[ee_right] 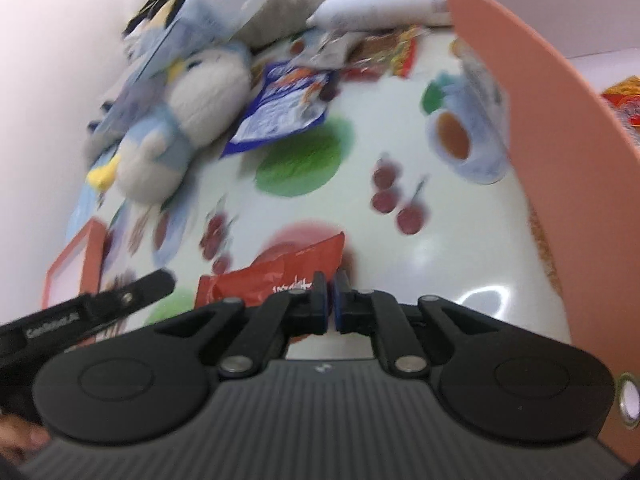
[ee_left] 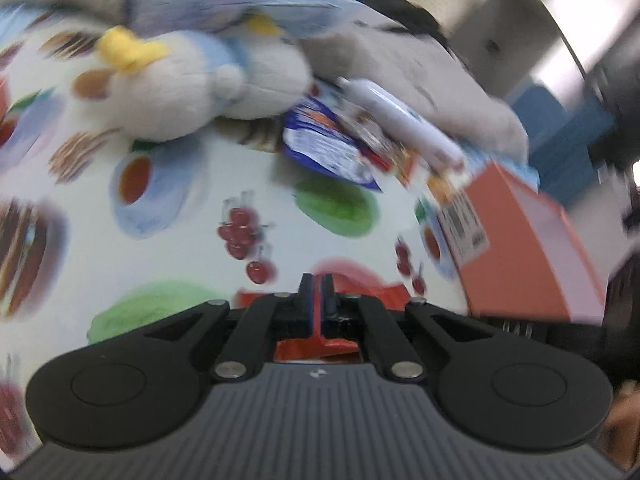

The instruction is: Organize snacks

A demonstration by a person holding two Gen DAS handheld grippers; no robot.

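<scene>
Fruit-print desk is cluttered, so the left tongs are clamped on the red snack packet, probably bound for the orange box on the right, while the right tongs sit nearly together, empty, beside it.

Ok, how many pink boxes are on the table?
2: a big box at the right, and a smaller one at the far left edge. Others may be hidden.

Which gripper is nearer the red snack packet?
Left. The left gripper is shut on the red snack packet; the right gripper sits just beside the packet's edge, nearly closed, not holding it.
</scene>
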